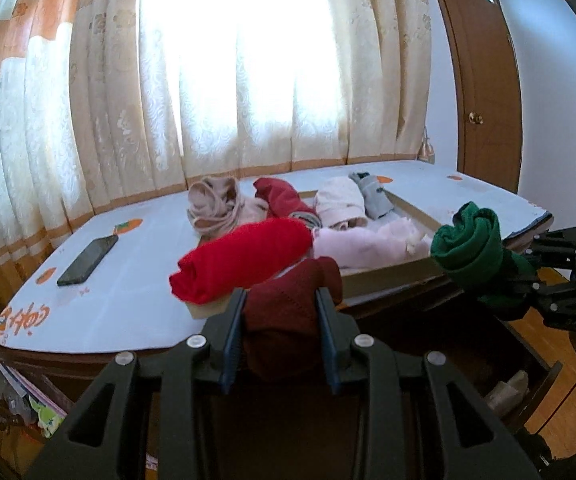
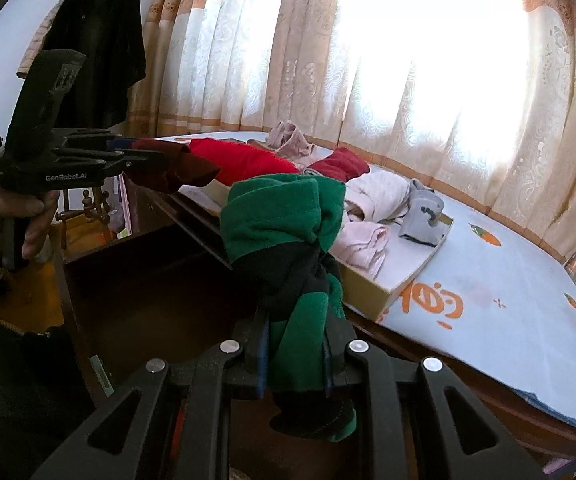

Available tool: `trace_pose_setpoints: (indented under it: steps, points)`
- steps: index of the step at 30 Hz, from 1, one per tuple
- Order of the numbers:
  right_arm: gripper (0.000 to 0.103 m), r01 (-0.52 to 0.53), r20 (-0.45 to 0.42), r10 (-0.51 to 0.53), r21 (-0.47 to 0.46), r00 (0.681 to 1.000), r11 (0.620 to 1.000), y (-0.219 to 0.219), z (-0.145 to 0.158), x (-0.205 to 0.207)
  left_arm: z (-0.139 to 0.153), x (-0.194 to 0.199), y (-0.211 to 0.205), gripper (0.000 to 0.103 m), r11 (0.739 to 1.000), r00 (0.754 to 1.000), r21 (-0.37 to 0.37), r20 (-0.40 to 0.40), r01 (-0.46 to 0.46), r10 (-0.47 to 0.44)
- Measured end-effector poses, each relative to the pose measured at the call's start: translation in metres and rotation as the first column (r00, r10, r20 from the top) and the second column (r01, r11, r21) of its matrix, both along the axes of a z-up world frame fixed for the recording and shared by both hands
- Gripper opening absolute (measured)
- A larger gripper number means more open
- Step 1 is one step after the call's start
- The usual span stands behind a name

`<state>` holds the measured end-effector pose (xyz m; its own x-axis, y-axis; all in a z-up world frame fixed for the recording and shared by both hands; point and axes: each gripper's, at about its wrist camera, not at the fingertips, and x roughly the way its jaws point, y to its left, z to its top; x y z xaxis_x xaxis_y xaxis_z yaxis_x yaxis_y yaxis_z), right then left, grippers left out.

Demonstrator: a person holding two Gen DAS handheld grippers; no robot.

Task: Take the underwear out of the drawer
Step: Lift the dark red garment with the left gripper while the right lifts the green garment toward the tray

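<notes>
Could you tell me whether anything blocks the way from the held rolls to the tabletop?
Nothing visible does: the left gripper holds a maroon roll, the right gripper a green roll, above the open drawer.

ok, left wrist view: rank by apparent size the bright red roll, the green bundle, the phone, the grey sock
1. Bright red roll, largest.
2. Green bundle, though it sits nearer the camera, so it may only look big.
3. Phone.
4. Grey sock, smallest, but also farthest away.
</notes>
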<state>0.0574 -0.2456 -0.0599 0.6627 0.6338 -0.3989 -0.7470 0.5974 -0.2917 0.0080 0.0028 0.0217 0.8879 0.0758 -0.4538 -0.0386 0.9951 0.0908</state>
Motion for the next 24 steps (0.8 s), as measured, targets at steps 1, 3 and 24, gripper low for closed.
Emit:
trace_pose_setpoints:
  steps: [1, 3, 24]
  points:
    - [0.021, 0.001, 0.004, -0.001, -0.001, 1.000, 1.000, 0.001, 0.001, 0.000, 0.001, 0.001, -0.001, 0.032, 1.000, 1.000, 0.002, 0.003, 0.001, -0.001]
    - [0.021, -0.002, 0.011, 0.002, 0.002, 1.000, 1.000, 0.001, 0.004, -0.001, 0.005, 0.003, -0.001, 0.032, 1.000, 1.000, 0.004, 0.008, 0.004, -0.004]
    - [0.022, 0.048, -0.024, -0.048, 0.010, 0.999, 0.999, 0.012, 0.039, 0.042, 0.041, 0.055, -0.016, 0.032, 0.996, 0.996, 0.040, 0.026, 0.079, -0.080]
